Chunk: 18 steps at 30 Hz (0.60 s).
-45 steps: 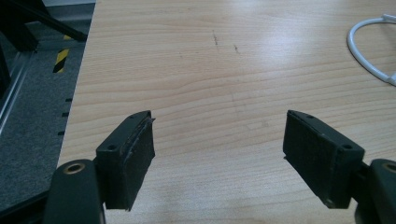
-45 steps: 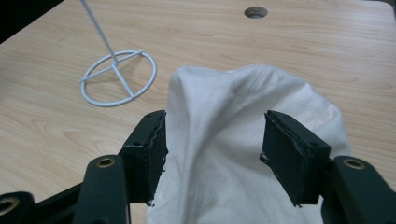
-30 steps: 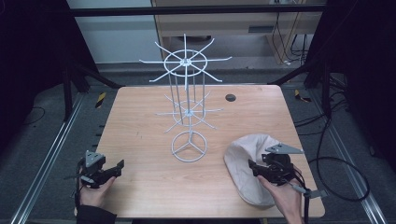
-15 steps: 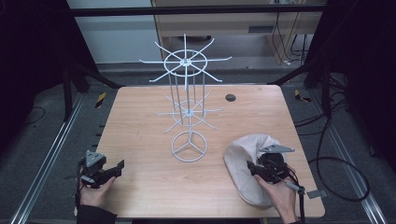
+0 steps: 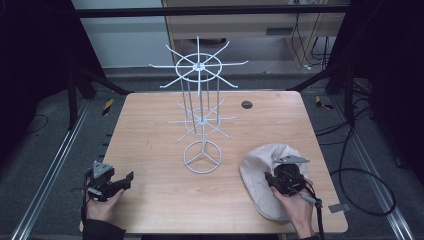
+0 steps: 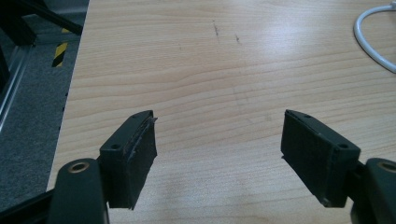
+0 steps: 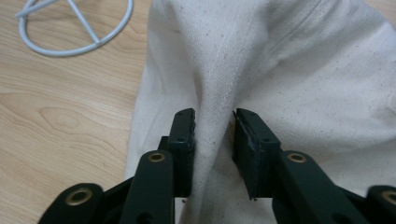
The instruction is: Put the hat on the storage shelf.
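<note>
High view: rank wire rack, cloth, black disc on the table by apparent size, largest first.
1. wire rack, tallest and widest, though it is mostly open wire.
2. cloth, a solid patch at the table's near right, under the right gripper.
3. black disc, a small spot.

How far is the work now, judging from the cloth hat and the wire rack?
Done: the right claw has pinched a fold of the cloth hat. In hand: the hat is gripped but lies on the table. Left, probably: lifting it onto the white wire rack, whose arms are bare. The left claw is open, idle.
</note>
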Motion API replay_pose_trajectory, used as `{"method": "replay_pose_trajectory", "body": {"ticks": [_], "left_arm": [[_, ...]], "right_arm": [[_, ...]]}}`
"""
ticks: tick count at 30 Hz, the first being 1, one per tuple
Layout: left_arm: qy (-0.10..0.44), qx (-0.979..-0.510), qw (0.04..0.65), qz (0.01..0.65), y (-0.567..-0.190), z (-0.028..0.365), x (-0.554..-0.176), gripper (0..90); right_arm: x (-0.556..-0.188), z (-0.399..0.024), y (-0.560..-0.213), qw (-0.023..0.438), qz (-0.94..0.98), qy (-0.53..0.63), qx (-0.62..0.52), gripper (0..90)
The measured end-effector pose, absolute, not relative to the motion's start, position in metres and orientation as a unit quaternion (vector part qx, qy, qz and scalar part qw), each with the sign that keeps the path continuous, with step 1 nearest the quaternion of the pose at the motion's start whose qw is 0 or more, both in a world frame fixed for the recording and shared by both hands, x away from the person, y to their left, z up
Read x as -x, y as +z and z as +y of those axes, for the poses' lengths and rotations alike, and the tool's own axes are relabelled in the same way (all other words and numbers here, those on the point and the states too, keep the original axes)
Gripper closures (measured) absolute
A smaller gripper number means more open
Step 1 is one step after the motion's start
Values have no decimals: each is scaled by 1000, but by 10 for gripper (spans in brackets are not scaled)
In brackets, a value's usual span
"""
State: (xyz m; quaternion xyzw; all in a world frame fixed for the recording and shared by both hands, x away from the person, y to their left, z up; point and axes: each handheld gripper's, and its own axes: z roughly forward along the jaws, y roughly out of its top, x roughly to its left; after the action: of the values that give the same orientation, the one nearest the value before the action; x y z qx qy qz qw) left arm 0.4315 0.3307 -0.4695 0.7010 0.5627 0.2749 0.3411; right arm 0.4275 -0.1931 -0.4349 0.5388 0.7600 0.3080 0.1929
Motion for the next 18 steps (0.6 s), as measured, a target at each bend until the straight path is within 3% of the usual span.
{"method": "replay_pose_trajectory", "body": {"ticks": [18], "left_arm": [[276,-700,341,563,-469,331,-431,264]], "right_arm": [[-428,-193,-436,184,753,296,-559,870]]}}
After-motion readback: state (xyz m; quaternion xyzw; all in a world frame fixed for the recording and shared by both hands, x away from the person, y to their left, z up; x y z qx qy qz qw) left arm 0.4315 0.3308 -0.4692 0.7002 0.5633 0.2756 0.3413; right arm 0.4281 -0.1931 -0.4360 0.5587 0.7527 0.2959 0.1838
